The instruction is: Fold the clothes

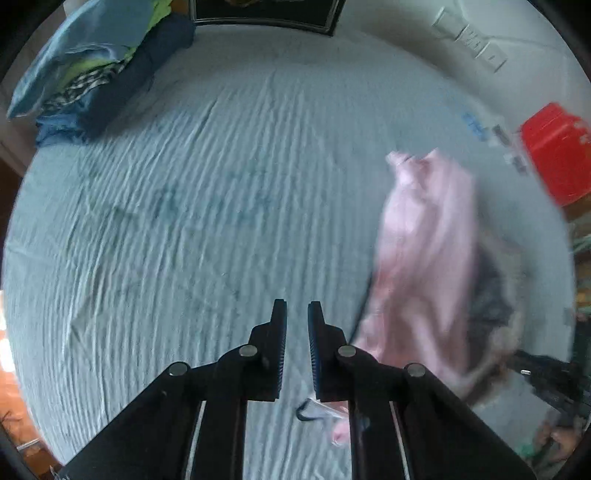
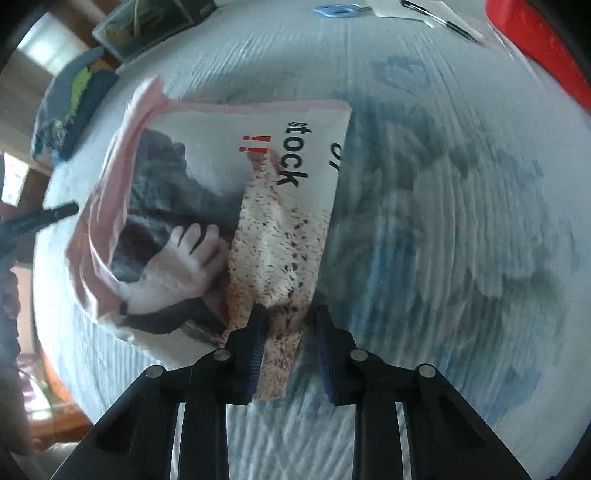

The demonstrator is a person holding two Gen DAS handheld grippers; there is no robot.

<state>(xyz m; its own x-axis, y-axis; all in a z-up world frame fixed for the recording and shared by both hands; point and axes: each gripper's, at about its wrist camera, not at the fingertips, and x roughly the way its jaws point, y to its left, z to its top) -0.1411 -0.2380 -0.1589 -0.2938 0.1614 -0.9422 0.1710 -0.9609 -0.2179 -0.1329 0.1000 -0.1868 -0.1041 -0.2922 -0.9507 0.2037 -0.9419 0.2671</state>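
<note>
A pink T-shirt [image 2: 207, 206] with a large animal print and the word "stock" lies folded on the light blue bedsheet [image 2: 443, 221]. A raised fold of its printed side runs down between the fingers of my right gripper [image 2: 288, 308]. The cloth rests against the left pad, and a strip of sheet shows beside the right pad, so the jaws stand open around it. In the left wrist view the same shirt [image 1: 424, 258] is a blurred pink shape to the right. My left gripper [image 1: 297, 304] hangs over bare sheet [image 1: 184, 221], shut to a narrow slit with nothing in it.
A pile of blue and green clothes [image 1: 92, 81] sits at the far left corner of the bed. A red box [image 1: 557, 155] stands at the right edge, with blue-handled scissors [image 2: 336, 9] and papers nearby. A dark framed picture [image 1: 266, 14] lies at the far edge.
</note>
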